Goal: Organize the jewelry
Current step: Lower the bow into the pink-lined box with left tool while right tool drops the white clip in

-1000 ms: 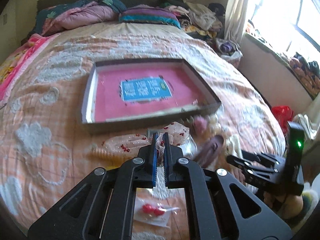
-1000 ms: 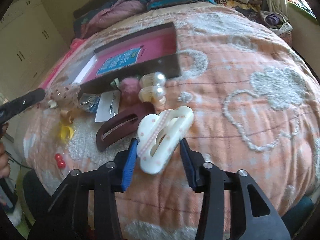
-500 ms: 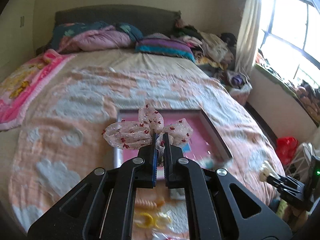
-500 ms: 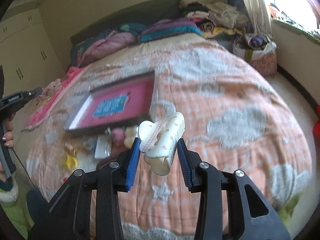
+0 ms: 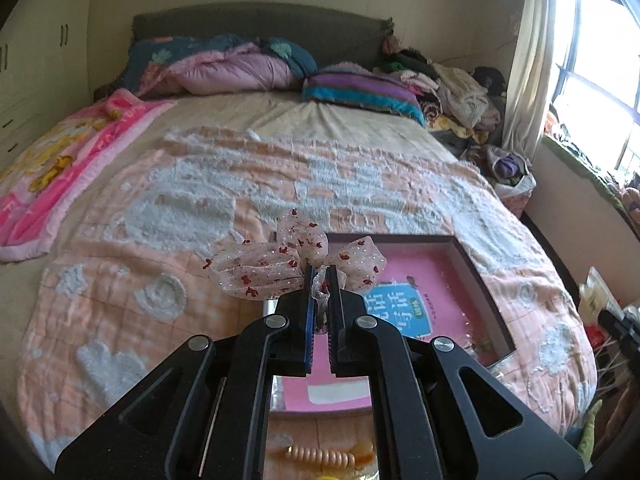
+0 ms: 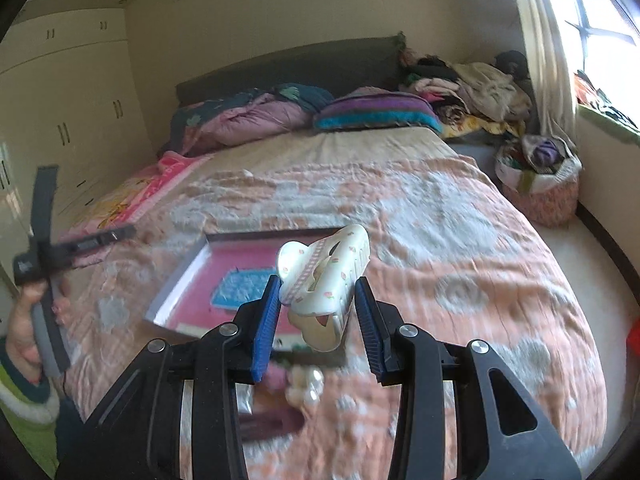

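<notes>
Low in the centre of the left wrist view, the left gripper (image 5: 319, 280) is pinched fully closed on the knot of a sheer bow (image 5: 294, 262) dotted with red, which a second ago lay on the orange bedspread (image 5: 168, 208) in front of the pink tray (image 5: 466, 258). The bow now hangs in the air over the tray's near left corner, and the tray has slid from the upper middle of the frame to the lower right. At the bottom centre of the right wrist view, the right gripper (image 6: 316, 302) clamps a cream hair claw (image 6: 326, 280) between its blue pads, narrowly parted. The claw, earlier down on the bedspread, is lifted above the tray's near edge.
</notes>
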Tool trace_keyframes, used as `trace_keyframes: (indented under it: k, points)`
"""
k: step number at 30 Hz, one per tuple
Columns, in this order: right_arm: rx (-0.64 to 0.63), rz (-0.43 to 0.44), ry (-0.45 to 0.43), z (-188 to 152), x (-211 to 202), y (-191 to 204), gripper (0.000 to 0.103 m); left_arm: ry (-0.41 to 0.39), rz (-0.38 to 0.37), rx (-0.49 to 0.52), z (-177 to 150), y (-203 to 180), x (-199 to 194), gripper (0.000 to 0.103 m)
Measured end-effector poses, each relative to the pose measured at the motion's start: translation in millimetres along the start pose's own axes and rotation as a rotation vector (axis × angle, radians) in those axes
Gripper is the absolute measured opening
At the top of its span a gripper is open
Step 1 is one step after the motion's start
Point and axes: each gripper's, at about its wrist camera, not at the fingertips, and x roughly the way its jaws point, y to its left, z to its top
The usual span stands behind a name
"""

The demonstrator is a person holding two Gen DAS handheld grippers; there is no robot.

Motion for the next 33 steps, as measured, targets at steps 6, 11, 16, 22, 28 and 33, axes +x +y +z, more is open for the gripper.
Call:
trace_keyframes:
  k: [6,11,16,22,28,33]
  points:
    - [0.005,0.050,0.023,16,39,11,0.036,0.092,-0.005,0.021,-14,-8,44,0.000]
    - [-0.025,0.061,0.050,23,67,21,0.036,0.146,0.003,0.032,-27,-10,70,0.000]
    - [-0.038,0.070,0.084,20,93,26,0.036,0.190,0.012,0.035,-36,-9,85,0.003]
    - [-0.042,0.063,0.141,6,123,30,0.036,0.221,0.027,0.044,-44,-4,89,0.010]
    - [0.004,0.057,0.200,-13,142,26,0.038,0.209,0.034,0.031,-49,0,71,0.032]
    - [0.043,0.053,0.184,-16,126,23,0.069,0.179,0.033,0.026,-47,0,51,0.048]
